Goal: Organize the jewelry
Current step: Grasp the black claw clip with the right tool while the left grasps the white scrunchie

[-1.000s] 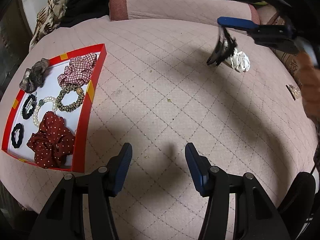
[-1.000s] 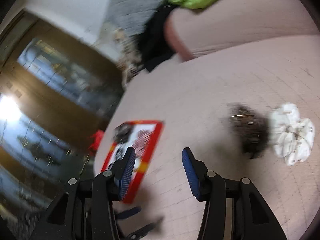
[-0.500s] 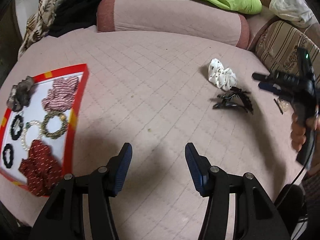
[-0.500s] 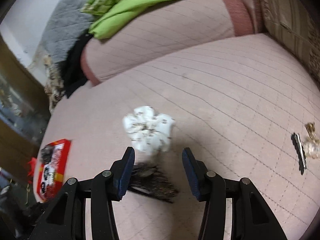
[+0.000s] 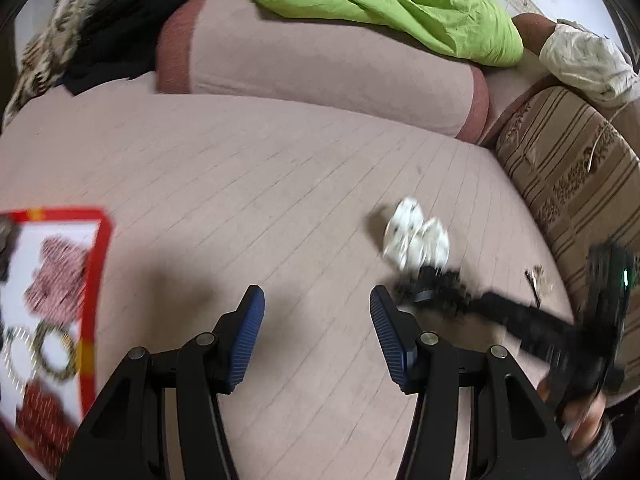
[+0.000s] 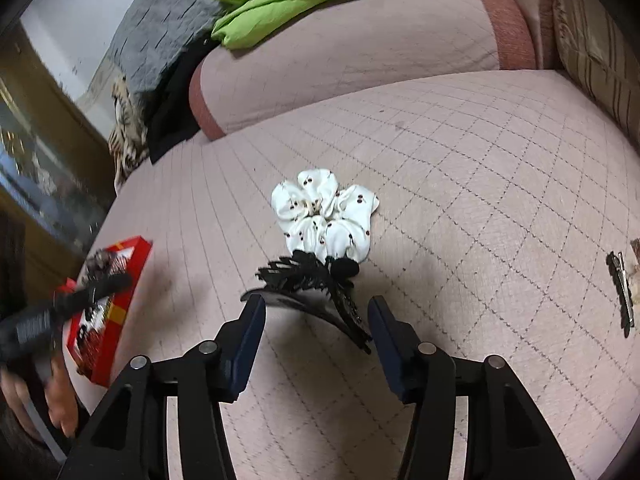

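Left wrist view. The left gripper (image 5: 316,300) stood with its blue pads spread and nothing between them, above the pink quilted cover (image 5: 248,168). At the left edge lay the red tray (image 5: 96,276), holding a checked scrunchie (image 5: 56,276), a gold-and-dark hair tie (image 5: 54,354) and a dark red dotted scrunchie (image 5: 44,420); all were blurred. To the right lay the white scrunchie (image 5: 416,240), and just below it the black claw clip (image 5: 434,288), which was too smeared to show its outline. The right gripper's tip reached to that clip. A small hair pin (image 5: 534,284) lay farther right, near the striped cushion (image 5: 572,184). A green blanket (image 5: 400,4) lay on the bolster (image 5: 320,68) behind.

Right wrist view. The right gripper (image 6: 316,312) had just been opening; its pads stood either side of the black claw clip (image 6: 312,284), which rested on the cover, its left tip just at the left pad, and no squeeze was evident. The white scrunchie (image 6: 324,216) touched the clip's far side. A black barrette (image 6: 622,288) lay well apart at the right edge. At the left, the red tray (image 6: 116,300) sat on the cover's edge, partly hidden by the blurred left gripper (image 6: 100,286), and a hand (image 6: 44,396) showed below it.
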The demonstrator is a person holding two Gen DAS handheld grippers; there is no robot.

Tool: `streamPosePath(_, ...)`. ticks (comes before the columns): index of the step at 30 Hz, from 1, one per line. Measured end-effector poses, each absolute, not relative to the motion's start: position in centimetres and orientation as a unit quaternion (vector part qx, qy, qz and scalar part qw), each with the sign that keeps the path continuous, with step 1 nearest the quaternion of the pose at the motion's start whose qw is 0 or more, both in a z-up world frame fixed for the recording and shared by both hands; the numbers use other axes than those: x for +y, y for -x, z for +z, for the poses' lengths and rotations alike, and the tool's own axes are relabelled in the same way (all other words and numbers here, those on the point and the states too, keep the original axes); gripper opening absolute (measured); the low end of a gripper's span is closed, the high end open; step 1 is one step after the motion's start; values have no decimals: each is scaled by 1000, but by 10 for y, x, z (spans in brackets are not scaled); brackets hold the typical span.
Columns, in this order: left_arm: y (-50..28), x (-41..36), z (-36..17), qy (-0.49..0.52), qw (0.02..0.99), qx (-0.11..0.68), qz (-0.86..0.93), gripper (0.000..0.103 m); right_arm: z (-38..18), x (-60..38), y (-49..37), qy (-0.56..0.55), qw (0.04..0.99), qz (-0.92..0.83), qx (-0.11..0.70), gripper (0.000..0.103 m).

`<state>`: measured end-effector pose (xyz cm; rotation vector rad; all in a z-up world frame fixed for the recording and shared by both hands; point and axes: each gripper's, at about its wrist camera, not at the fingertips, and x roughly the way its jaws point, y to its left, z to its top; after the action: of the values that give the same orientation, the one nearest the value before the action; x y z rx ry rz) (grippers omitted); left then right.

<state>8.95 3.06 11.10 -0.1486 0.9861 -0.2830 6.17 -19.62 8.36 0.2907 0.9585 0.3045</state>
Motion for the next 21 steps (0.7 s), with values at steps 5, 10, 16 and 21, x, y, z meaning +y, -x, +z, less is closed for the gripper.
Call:
streamPosePath(5,-142,0,97,81,853,490,-161,54,78,-194,-66,-120,866,159,458,69)
streamPosePath(10,-190,-29,71,93,830,515,-193,54,70,-182,-76,-82,863,181,465,70)
streamPosePath(16,-209,-61,51,85,815,529,-222,54,58,-177,-84,-80,861,190,466,70)
streamPosePath(21,-204,-83,39,50,807,536,-243,54,53,-172,-84,-71,862,193,464,62)
